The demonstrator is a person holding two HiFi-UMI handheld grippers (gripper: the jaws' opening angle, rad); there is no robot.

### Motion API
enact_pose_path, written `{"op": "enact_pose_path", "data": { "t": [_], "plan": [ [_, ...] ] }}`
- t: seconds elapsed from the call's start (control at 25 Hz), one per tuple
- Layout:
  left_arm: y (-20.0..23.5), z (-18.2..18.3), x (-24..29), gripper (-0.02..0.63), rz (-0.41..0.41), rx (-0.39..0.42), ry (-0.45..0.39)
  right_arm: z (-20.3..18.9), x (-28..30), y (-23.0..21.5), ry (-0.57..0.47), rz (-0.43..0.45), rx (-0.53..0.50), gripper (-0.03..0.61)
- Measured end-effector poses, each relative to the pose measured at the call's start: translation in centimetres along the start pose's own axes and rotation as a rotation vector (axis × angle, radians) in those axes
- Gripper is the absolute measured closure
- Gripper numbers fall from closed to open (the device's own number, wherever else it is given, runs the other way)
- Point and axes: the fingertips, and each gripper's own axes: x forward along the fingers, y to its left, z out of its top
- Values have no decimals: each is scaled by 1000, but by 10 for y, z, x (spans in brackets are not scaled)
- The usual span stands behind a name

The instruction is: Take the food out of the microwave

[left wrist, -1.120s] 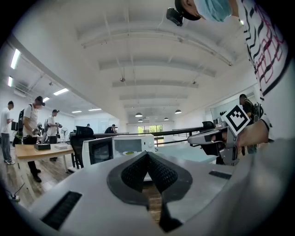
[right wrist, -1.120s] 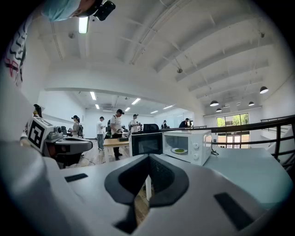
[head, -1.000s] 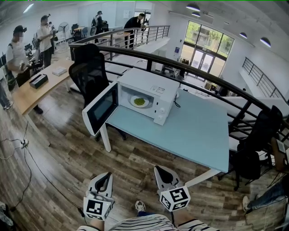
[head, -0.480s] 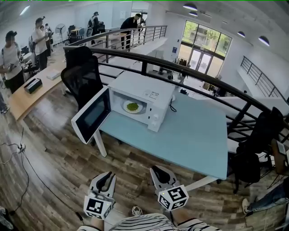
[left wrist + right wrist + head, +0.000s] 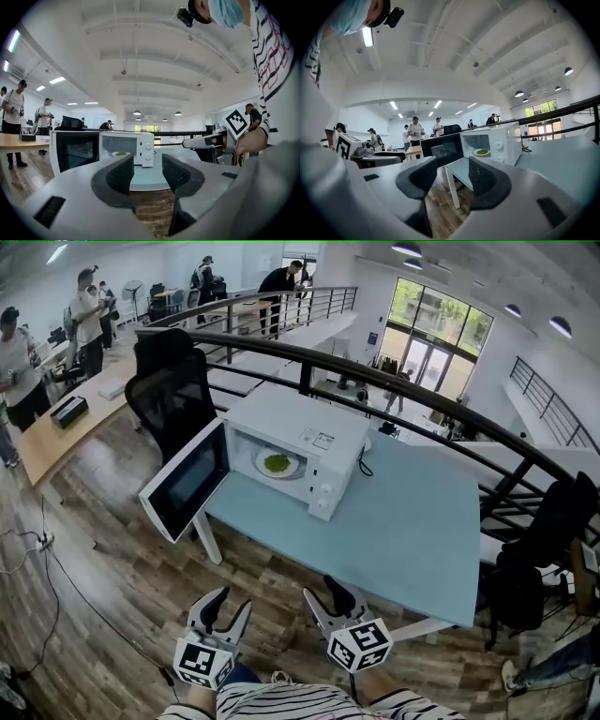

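A white microwave (image 5: 298, 439) stands on the left part of a light blue table (image 5: 403, 521), its door (image 5: 186, 480) swung wide open to the left. Inside sits a white plate of green food (image 5: 277, 463), also seen in the left gripper view as the plate (image 5: 120, 153) and in the right gripper view as the plate (image 5: 481, 152). My left gripper (image 5: 221, 609) and right gripper (image 5: 329, 600) hang side by side above the wooden floor, short of the table's near edge. Both have just been opening, and nothing is between their jaws.
A black office chair (image 5: 172, 390) stands behind the microwave door. A dark curved railing (image 5: 422, 399) runs behind the table. Another black chair (image 5: 544, 540) is at the right. Several people stand by a wooden desk (image 5: 56, 437) at the left. A cable (image 5: 37, 540) lies on the floor.
Both grippers' jaws went from shut to open. The table and microwave have come nearer in the head view as I moved toward them.
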Motion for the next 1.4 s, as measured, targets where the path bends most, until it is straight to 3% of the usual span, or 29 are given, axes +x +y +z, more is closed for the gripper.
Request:
{"op": "enact_pose_path", "data": {
  "t": [0.24,0.8,1.4],
  "plan": [
    [37,2,27,445,-18,-25,6,4,29,-7,6,-45,29,376],
    [129,-7,94,445,-206,-39,75,-2,118,-11,8,-252,123,376],
    [173,-14,134,445,-423,-46,78,-2,163,-1,-61,-467,167,376]
  ]
}}
